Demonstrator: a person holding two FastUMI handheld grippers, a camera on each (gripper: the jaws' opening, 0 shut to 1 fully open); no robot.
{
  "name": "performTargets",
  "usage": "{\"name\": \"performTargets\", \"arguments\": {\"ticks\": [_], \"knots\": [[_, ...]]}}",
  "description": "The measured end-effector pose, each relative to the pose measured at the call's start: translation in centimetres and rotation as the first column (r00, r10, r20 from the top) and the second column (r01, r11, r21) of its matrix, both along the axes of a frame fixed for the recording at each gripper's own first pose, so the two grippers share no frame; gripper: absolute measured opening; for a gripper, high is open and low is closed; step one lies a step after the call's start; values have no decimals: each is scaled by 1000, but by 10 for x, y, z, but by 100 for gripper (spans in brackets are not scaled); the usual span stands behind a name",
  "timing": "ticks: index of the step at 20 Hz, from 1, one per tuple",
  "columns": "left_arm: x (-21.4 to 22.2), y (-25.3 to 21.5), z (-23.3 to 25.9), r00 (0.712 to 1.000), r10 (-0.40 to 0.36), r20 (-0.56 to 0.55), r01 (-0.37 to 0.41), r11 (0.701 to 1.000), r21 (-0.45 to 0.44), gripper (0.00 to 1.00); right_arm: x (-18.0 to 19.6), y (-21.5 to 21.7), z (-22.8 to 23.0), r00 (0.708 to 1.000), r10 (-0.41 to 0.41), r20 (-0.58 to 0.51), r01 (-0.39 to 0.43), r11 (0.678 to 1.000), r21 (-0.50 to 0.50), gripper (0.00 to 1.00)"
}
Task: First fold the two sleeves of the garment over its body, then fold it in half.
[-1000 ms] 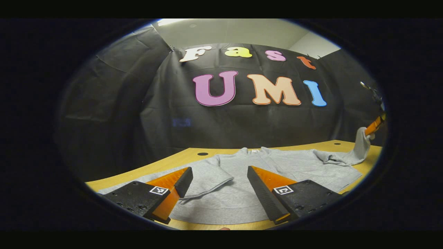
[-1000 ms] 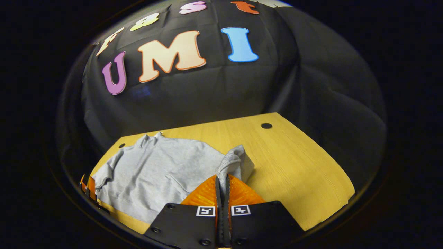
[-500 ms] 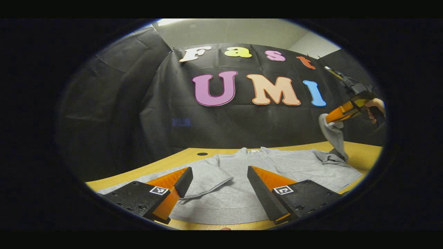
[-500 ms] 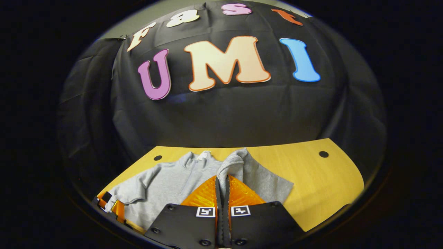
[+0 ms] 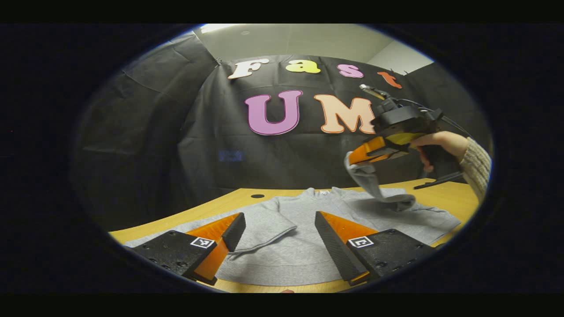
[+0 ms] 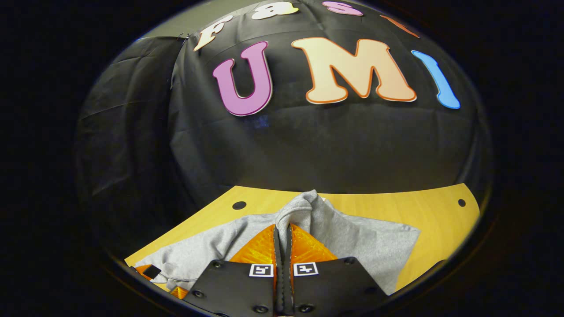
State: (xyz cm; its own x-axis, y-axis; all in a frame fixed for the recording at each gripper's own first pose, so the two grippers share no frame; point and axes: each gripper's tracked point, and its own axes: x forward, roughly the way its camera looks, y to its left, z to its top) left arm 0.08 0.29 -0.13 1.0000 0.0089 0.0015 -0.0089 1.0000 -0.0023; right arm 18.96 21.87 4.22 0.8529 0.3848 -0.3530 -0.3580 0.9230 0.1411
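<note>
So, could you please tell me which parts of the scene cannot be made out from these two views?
- Sleeve cuff: in the right gripper view, its end is hidden between the shut fingers of the right hand-held gripper.
- Sweatshirt hem: in the left gripper view, partly covered by the open left hand-held gripper.
- Table: near edge cut off in both views.
- Person's hand: mostly hidden behind the gripper body.

Grey sweatshirt (image 5: 304, 229) flat on desk (image 5: 458, 198), collar toward far edge. One sleeve (image 5: 260, 224) folded over body. Other sleeve (image 5: 370, 182) lifted.
</note>
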Motion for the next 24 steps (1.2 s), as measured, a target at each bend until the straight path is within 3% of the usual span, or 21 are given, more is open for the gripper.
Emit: {"name": "performTargets", "arguments": {"ticks": [8,17,20,21,23,24], "knots": [[0,0,0,1000,-4,0,4,1000,1,94,9,85,-80,992,104,-77,-107,994,-31,2],[0,-1,0,1000,-6,-1,6,1000,1,94,19,117,-119,988,127,-88,-133,989,-70,4],[0,-1,0,1000,-6,-1,6,1000,1,94,13,127,-115,979,191,-66,-194,980,-40,23],[-1,-1,0,1000,-6,-1,6,1000,1,94,10,131,-111,976,212,-56,-214,976,-35,38],[-1,-1,-1,1000,-6,-1,6,1000,1,94,7,124,-97,976,219,-9,-219,973,-77,100],[-1,-1,-1,1000,-6,0,6,1000,1,94,7,118,-90,977,214,19,-212,973,-97,100]]}}
